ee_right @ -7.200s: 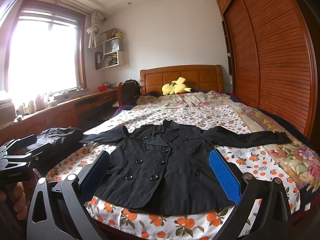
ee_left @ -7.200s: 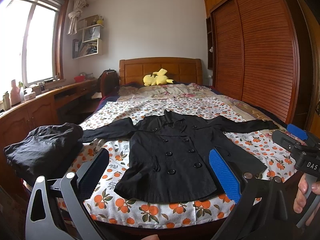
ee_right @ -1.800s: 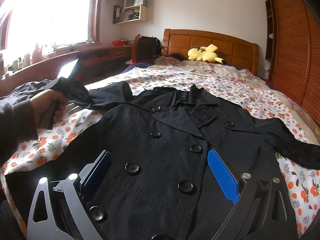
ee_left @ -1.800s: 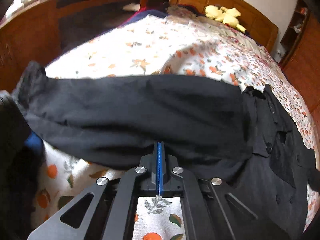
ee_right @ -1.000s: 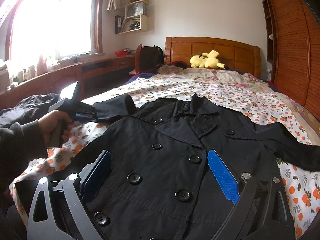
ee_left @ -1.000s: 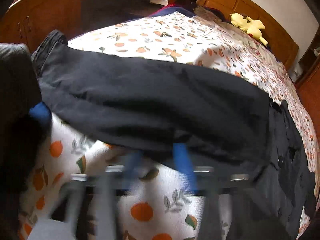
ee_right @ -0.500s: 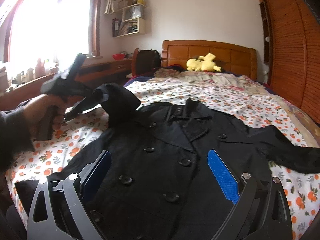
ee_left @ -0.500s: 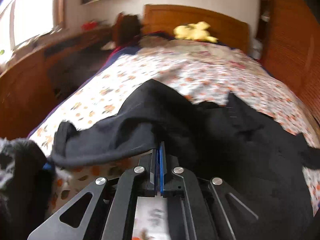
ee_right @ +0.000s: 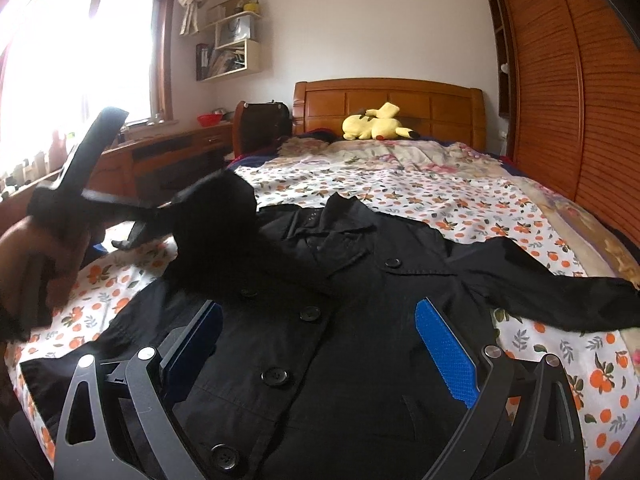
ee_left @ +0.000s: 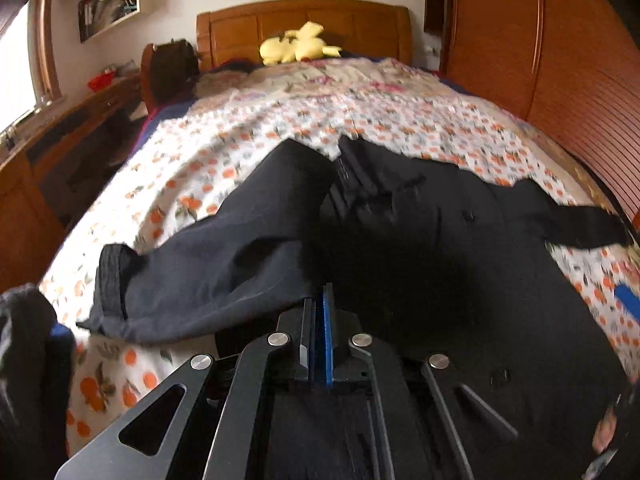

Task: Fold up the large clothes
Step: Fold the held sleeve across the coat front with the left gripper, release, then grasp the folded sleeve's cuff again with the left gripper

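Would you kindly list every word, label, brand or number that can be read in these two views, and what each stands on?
None can be read.
Shelf items: spines and papers too small and blurred.
Black coat: no label shows.

I am working in a home bedroom: a bed (ee_right: 400,184) with a wooden headboard (ee_right: 388,100) and flowered sheet, a yellow plush toy (ee_right: 376,124), a slatted wardrobe (ee_right: 568,80), wall shelves (ee_right: 232,48), a window (ee_right: 80,60).
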Motion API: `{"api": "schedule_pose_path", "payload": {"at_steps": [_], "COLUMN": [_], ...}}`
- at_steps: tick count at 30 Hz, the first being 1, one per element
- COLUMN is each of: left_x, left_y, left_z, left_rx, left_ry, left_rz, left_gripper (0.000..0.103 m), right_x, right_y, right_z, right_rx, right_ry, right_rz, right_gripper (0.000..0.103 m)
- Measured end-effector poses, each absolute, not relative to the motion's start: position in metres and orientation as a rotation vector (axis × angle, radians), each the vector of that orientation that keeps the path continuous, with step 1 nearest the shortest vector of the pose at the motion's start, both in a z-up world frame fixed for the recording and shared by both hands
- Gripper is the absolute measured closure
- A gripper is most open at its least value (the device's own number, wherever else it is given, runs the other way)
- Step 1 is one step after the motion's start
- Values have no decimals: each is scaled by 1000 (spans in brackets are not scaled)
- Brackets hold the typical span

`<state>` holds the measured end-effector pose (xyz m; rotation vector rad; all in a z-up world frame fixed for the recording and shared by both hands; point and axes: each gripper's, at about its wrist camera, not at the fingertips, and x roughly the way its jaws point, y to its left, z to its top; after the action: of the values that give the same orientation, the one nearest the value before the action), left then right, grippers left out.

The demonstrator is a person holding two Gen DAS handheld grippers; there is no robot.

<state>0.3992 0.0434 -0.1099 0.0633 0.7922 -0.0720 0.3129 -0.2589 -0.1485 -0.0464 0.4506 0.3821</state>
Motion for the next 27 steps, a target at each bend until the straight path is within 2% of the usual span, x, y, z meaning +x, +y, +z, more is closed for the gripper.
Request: {"api": "schedule_pose_path", "payload": {"at_steps": [4, 7, 10, 12, 25, 27], "left_x": [378, 358, 348, 349, 403, 411], "left_y": [59, 68, 83, 97, 224, 235], "left_z": [-120, -121, -121, -123, -179, -187], "left_rx": [40, 41, 56, 62, -88, -118], "left_ry": [798, 785, 765, 763, 903, 918], "left_rz": [-91, -96, -66, -31, 203, 222], "left_gripper": [70, 59, 53, 50, 49, 45], "right_x": [315, 316, 315, 314, 319, 321], "right_y": [-251, -246, -236, -231, -209, -202], "right_z": [-142, -140, -140, -141, -153, -159], "right_rx": [-40, -39, -49, -57, -63, -64], "right_ry": [441, 437, 438, 441, 496, 532], "right_rz": [400, 413, 428, 436, 501, 535], "right_gripper": [9, 9, 9, 9, 9, 9]}}
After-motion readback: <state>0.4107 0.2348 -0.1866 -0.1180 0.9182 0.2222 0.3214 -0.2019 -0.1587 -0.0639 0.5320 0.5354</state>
